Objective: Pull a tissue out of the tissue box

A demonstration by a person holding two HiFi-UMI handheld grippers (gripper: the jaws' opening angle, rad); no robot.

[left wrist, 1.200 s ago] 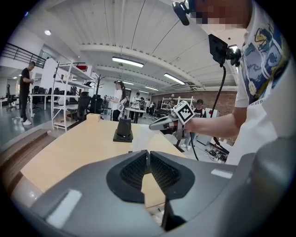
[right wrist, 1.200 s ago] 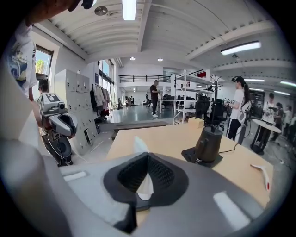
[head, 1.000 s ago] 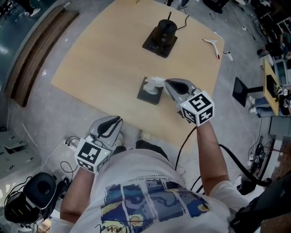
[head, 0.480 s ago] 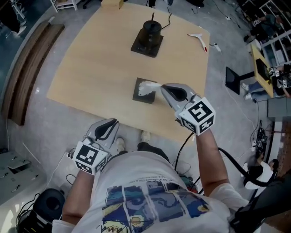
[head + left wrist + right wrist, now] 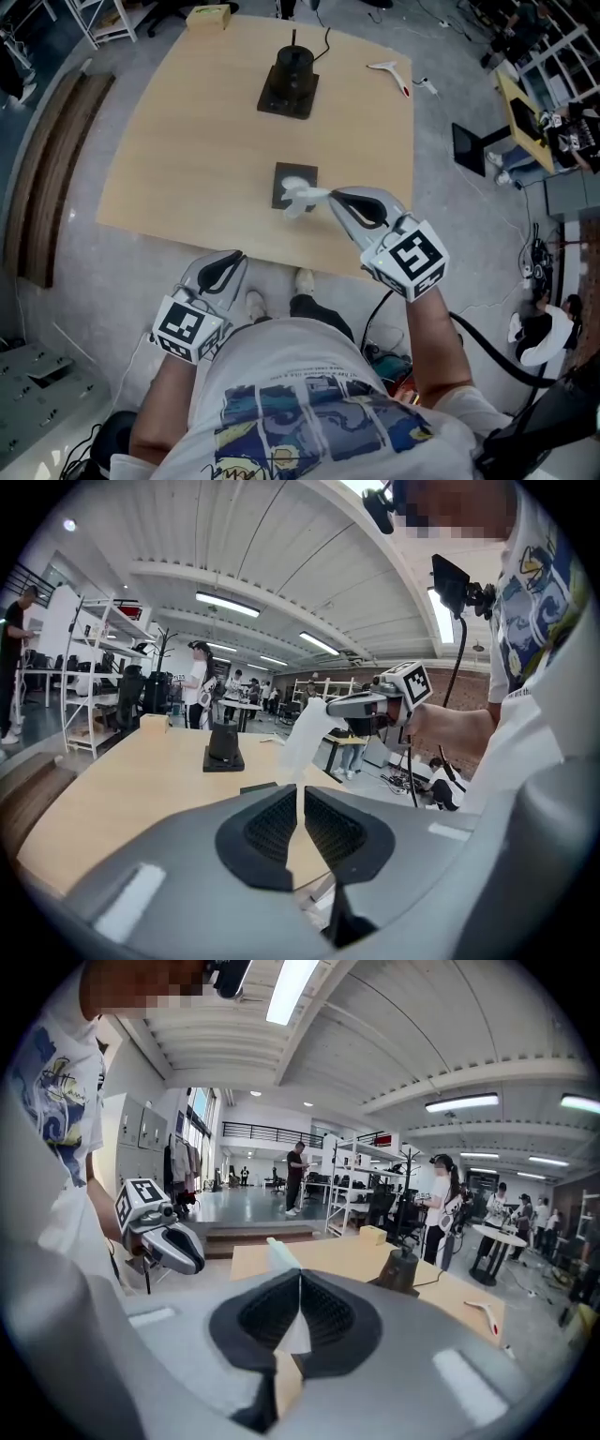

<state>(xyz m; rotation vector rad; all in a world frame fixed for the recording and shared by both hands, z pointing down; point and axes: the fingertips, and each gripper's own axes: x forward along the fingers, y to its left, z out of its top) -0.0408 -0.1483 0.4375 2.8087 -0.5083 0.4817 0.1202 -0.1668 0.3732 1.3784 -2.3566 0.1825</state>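
Your right gripper (image 5: 331, 196) was clamped on the tissue (image 5: 302, 195). In the right gripper view its jaws met in a thin line, with a white strip of tissue (image 5: 282, 1256) pinched between the pads and poking out past the tips. You held it above the near part of the table (image 5: 187, 141), jaws pointing toward the box (image 5: 294, 174) and the marker cube toward you. The tissue stretched from the jaws back to the box's top. In the left gripper view it hung as a long white sheet below the right gripper. Whether its lower end had come clear of the box, no view showed.

Your left gripper (image 5: 236, 256) held nothing. Its jaws stood almost together, with only a narrow slit between the pads. You kept it close to your body, just off the table's near edge and well apart from the box.

The box was dark and flat, and it sat on the table's middle line, nearer your side than the far side. Farther off stood a black stand (image 5: 290, 80) with a cable running from it. A tan box (image 5: 208, 16) lay at the far corner on your left, and a white tool (image 5: 388, 67) with a red tip lay toward the far right edge. Beyond the table both gripper views showed shelves (image 5: 361, 1180) and several people standing in a large hall.
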